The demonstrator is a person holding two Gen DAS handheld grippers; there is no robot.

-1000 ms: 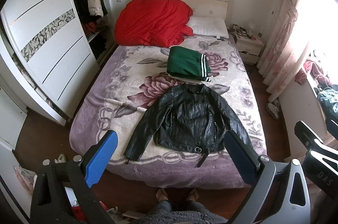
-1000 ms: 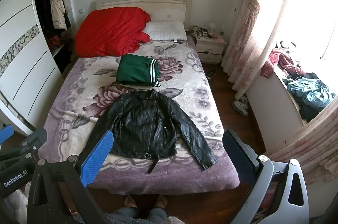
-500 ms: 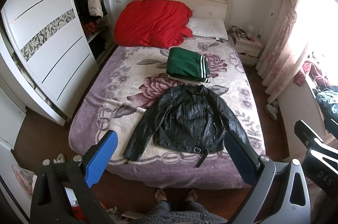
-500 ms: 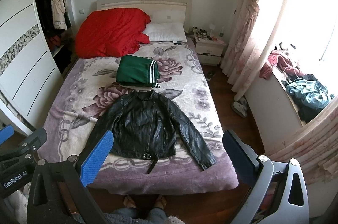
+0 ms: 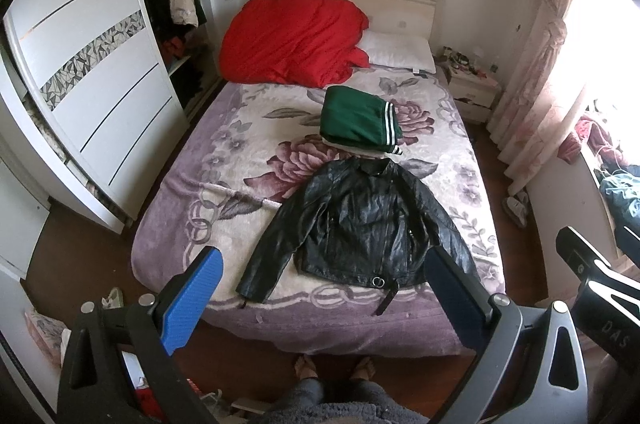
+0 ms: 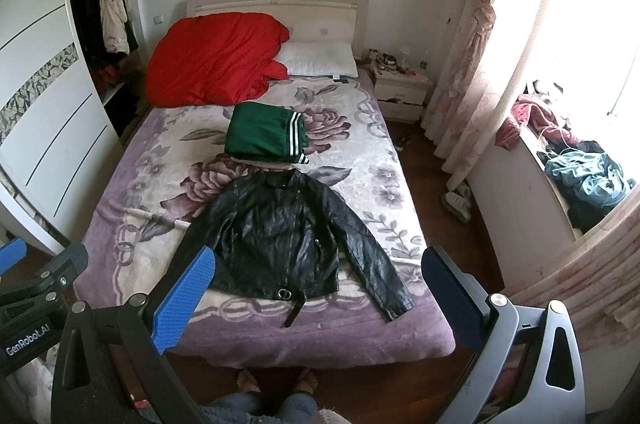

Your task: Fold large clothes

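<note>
Standing at the foot of the bed (image 5: 224,160), we hold both grippers spread wide and empty: the left gripper (image 5: 326,294) and the right gripper (image 6: 320,294), well above the blanket. Our black leather jacket (image 5: 360,224) lies flat, sleeves out, just below a folded green garment (image 5: 358,122).

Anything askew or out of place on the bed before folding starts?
Nothing is damaged or spilled. The black leather jacket lies flat and spread, but its belt strap trails loose past the hem toward the bed edge. The green garment is already folded behind it. Both grippers are open and empty.
</note>
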